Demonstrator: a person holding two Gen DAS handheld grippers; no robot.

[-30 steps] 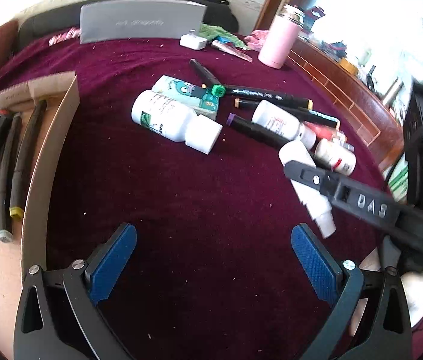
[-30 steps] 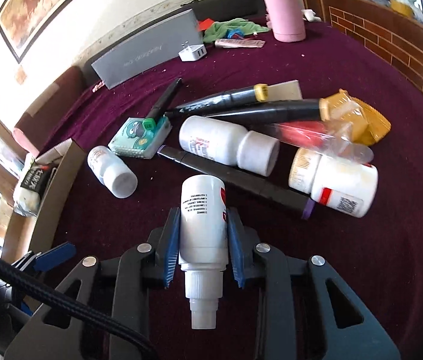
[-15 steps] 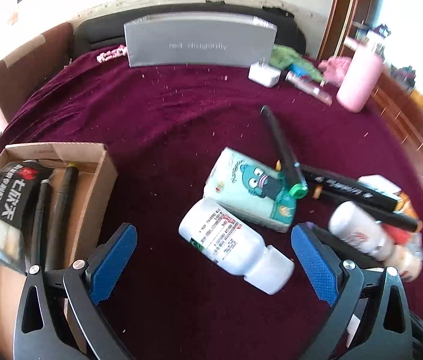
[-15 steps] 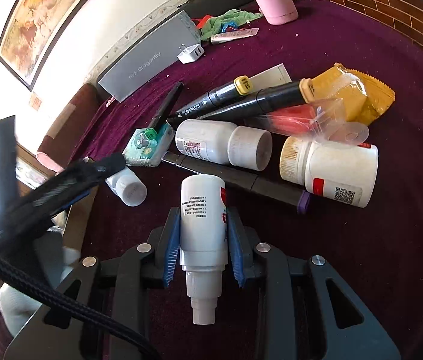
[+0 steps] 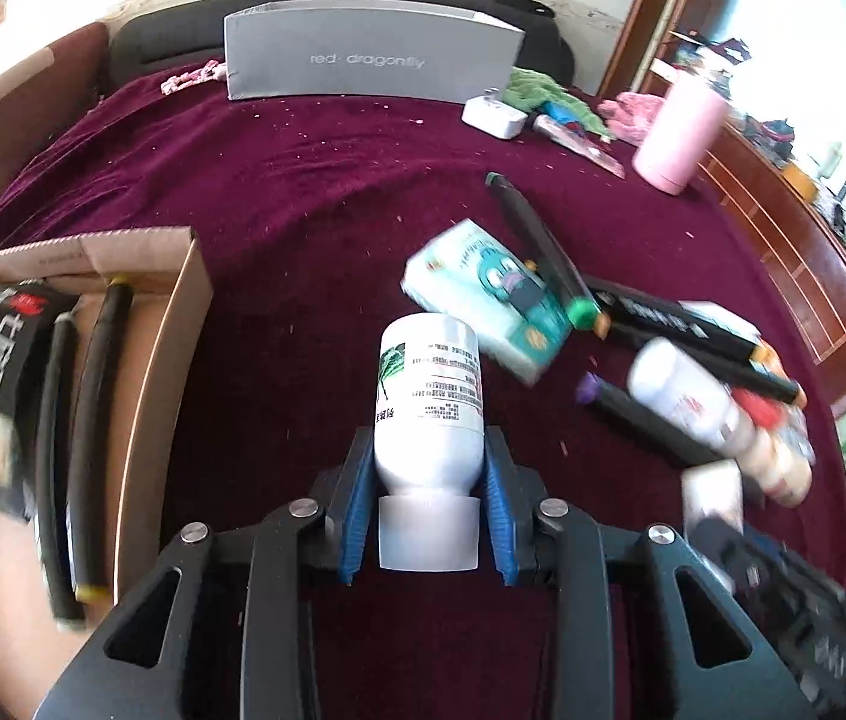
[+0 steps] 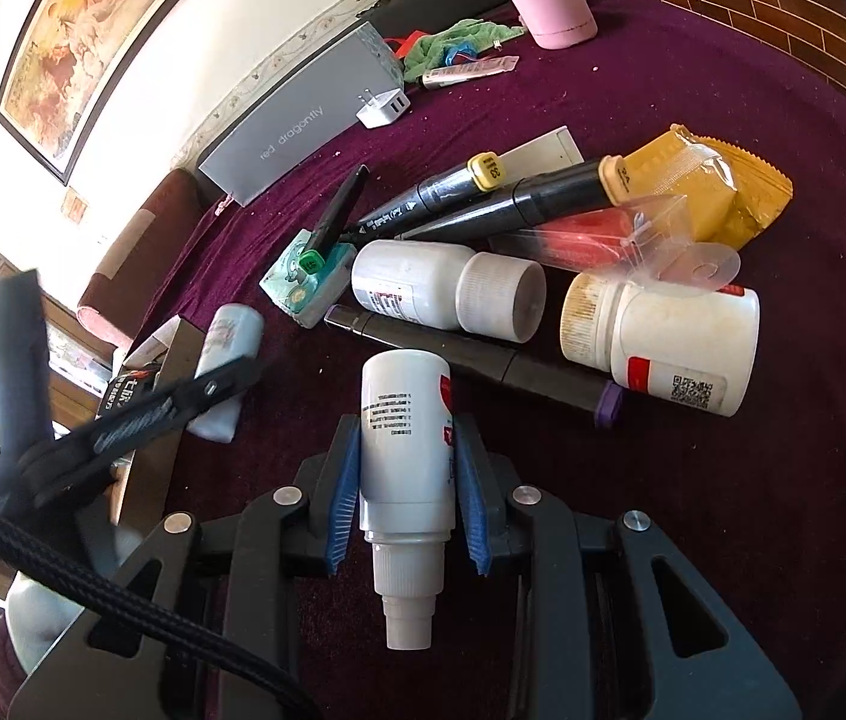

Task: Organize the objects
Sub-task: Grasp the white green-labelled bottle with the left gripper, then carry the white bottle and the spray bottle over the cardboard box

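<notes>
In the left wrist view, the left gripper (image 5: 428, 510) is closed on a white plastic pill bottle with a green-printed label (image 5: 428, 408); carrying it to the open cardboard box (image 5: 165, 372) on that gripper's left looks like the next move. In the right wrist view, the right gripper (image 6: 406, 501) clamps a slim white spray bottle (image 6: 405, 450), the remaining clutter lying ahead on the maroon-covered surface (image 6: 783, 510).

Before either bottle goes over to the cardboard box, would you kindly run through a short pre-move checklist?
1. Left gripper shut on the green-label bottle: ok.
2. Right gripper shut on the spray bottle: ok.
3. Green-label bottle's cap on: ok.
4. Cardboard box open-topped, with bare floor beside the markers: ok.
5. Both bottles lifted off the cloth: cannot tell.
6. Grippers apart from each other: ok, though close.
</notes>
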